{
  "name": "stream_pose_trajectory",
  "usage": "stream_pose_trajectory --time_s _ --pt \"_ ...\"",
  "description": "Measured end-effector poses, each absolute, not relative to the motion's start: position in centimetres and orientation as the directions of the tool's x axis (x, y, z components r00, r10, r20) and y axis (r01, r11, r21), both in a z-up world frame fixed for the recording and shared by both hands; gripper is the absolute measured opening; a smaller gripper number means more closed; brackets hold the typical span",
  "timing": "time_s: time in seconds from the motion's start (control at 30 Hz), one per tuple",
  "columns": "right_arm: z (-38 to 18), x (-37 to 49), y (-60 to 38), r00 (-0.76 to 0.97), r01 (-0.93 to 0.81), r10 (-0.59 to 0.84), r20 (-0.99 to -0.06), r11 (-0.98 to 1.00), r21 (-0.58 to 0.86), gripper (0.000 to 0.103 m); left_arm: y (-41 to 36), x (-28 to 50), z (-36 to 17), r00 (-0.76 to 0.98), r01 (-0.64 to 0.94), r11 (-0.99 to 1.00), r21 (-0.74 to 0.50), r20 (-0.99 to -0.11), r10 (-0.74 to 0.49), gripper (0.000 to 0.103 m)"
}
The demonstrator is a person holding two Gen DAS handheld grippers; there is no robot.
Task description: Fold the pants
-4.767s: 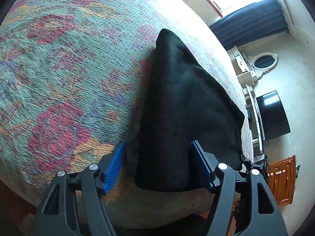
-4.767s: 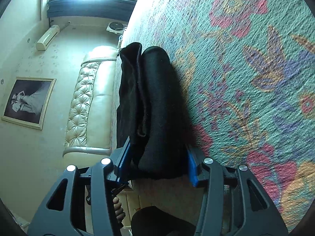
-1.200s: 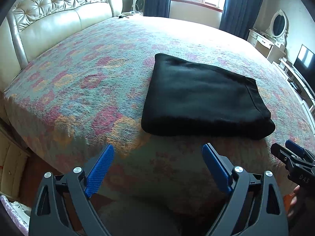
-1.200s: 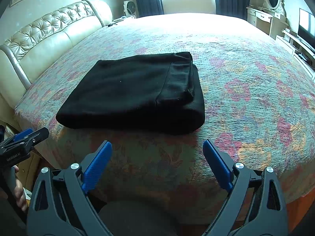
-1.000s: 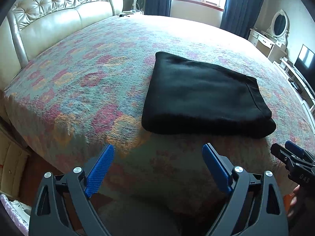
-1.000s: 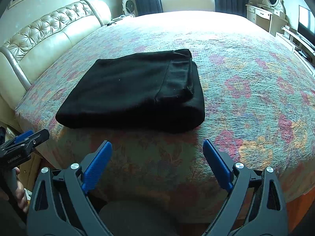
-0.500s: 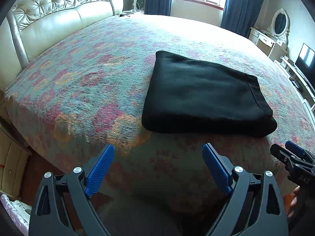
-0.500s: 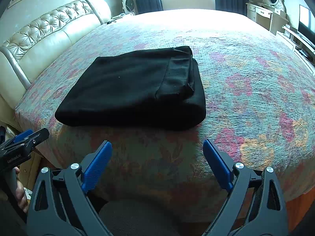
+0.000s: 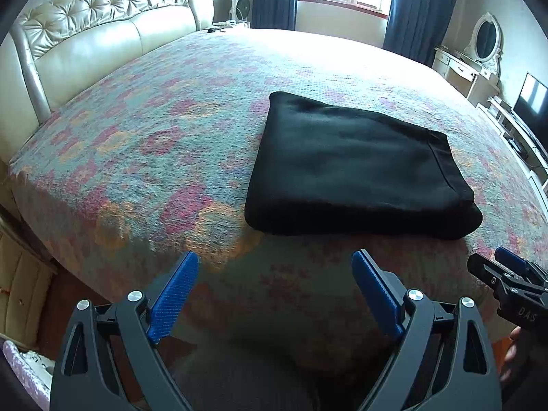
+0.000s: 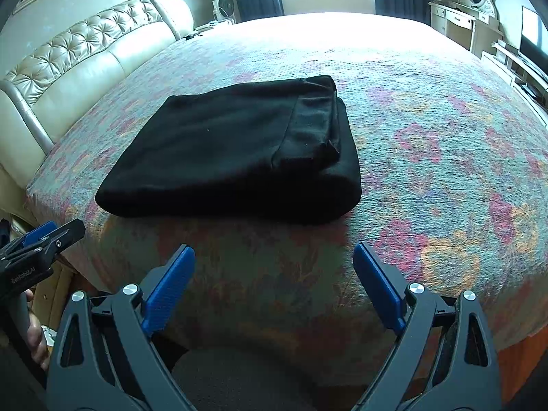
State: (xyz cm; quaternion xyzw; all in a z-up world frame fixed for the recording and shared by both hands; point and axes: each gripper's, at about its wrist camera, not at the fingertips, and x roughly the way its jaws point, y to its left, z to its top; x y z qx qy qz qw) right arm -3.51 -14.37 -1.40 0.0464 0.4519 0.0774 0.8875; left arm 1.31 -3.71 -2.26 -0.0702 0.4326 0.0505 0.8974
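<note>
While the big bed with the floral pink-and-teal woven bedspread [image 9: 144, 144] fills most of both views, the black pants folded into a thick rectangle [image 9: 352, 167] lie flat on it near the front edge — nothing touching them. Both tools hang off the edge, well short of the fabric: the left black gripper with blue pads [image 9: 275, 284] has its jaws spread wide and empty — same for the right black gripper with blue pads [image 10: 274, 274].
</note>
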Motion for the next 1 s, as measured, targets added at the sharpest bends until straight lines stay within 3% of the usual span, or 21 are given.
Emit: stream_pose_trajectory --time_s 0.43,0.7,1.0 --pt "-1.4 -3.4 -14.5 0.571 -0.082 0.187 -0.799 0.982 0.171 0.093 -4.4 1.2 -1.9 0.637 -0.152 0.985 -0.087 -0.77 0.03 0.09" --pt "-1.6 -3.4 -14.5 0.567 -0.085 0.195 -0.8 0.98 0.179 0.093 -3.7 0.9 -0.4 0.697 -0.075 0.979 -0.191 -0.712 -0.085 0.09" --pt "-1.9 -3.6 -14.4 0.558 -0.083 0.206 -0.804 0.978 0.192 0.093 -4.4 2.8 -0.6 0.636 -0.042 0.986 -0.163 -0.765 -0.099 0.09"
